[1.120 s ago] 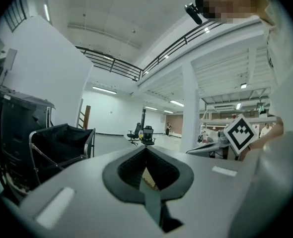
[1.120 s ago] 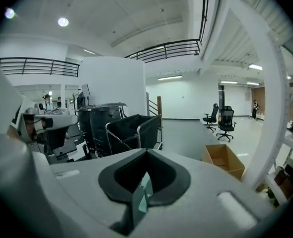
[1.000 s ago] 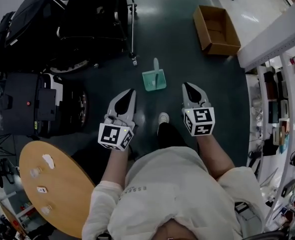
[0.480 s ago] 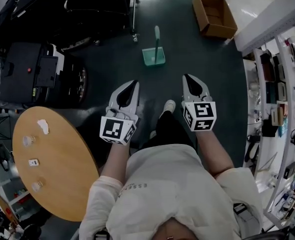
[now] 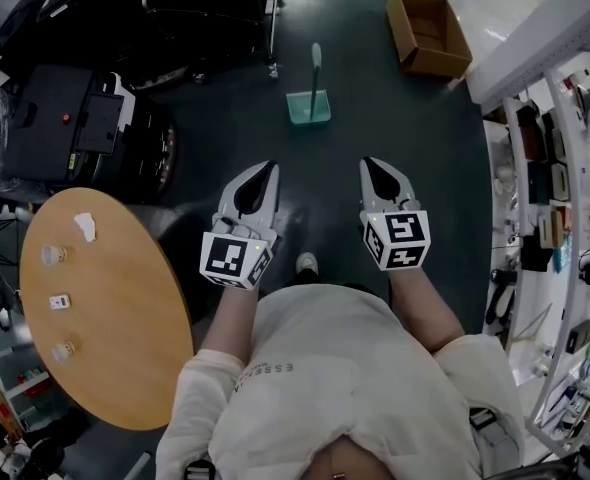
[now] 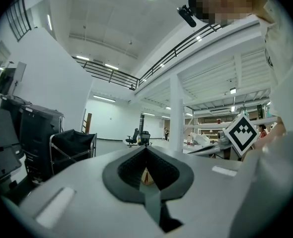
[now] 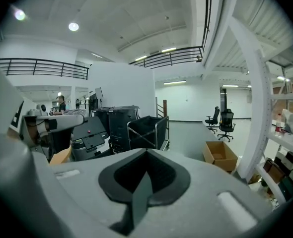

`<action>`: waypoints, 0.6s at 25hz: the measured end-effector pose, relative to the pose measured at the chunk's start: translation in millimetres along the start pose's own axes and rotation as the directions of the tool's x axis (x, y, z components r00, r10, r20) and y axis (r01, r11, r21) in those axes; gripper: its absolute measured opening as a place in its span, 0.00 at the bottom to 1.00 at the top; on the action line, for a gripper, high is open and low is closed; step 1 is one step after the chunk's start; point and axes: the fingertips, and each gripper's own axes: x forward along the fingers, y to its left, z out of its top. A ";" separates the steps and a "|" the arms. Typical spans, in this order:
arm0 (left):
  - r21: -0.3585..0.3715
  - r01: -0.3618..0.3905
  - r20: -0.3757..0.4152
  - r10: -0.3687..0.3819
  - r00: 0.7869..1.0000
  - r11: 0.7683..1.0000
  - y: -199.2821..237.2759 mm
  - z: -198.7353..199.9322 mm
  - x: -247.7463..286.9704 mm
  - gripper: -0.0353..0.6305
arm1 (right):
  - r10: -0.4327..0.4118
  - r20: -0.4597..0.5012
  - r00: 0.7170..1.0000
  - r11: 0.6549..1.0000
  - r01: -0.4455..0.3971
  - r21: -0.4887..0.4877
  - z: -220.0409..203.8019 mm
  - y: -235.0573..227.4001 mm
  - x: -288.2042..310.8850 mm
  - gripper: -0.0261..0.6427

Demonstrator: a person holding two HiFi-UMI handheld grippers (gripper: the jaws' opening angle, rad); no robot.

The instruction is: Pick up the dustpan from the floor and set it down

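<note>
1. Only the head view is showing the dustpan (image 5: 309, 106). It is sitting on the floor (image 5: 375, 118) with its handle upright, well ahead of the left gripper (image 5: 263, 175) and right gripper (image 5: 373, 168), touching neither.
2. The left gripper view is showing its jaws pressed together, gripping nothing.
3. The right gripper view is showing its jaws closed and empty too, with a box (image 7: 220, 156) lying beyond.
4. Only the head view is catching the table (image 5: 105, 318) at the left.

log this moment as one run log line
step: pickup not yet done | dustpan: on floor, ahead of both tools, untouched | left tool: shut, empty | right tool: shut, empty
</note>
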 end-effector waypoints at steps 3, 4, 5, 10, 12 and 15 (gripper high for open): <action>-0.001 0.000 0.001 0.000 1.000 1.000 -13.3 -1.6 -9.6 0.07 | 0.000 0.007 1.000 1.000 0.001 -0.009 -2.7 2.3 -17.1 0.02; -0.002 -0.002 -0.003 0.002 1.000 1.000 -17.2 -3.1 -12.7 0.07 | -0.003 0.010 1.000 1.000 0.003 -0.011 -3.0 3.2 -23.0 0.02; -0.002 -0.002 -0.006 0.002 1.000 1.000 -21.6 -4.4 -15.1 0.07 | -0.004 0.014 1.000 1.000 0.005 -0.014 -2.6 3.9 -29.2 0.02; -0.003 0.011 -0.010 -0.011 1.000 1.000 -57.7 -8.7 -23.0 0.07 | 0.023 0.026 0.999 1.000 -0.023 0.002 -3.4 4.0 -70.2 0.02; -0.003 0.017 -0.005 -0.017 1.000 1.000 -69.0 -7.8 -25.5 0.07 | 0.026 0.032 0.999 1.000 -0.026 -0.004 -3.3 3.1 -82.3 0.02; -0.001 0.022 -0.001 -0.022 1.000 1.000 -80.4 -7.1 -30.3 0.07 | 0.021 0.041 0.999 0.999 -0.019 -0.041 -4.0 2.7 -93.9 0.02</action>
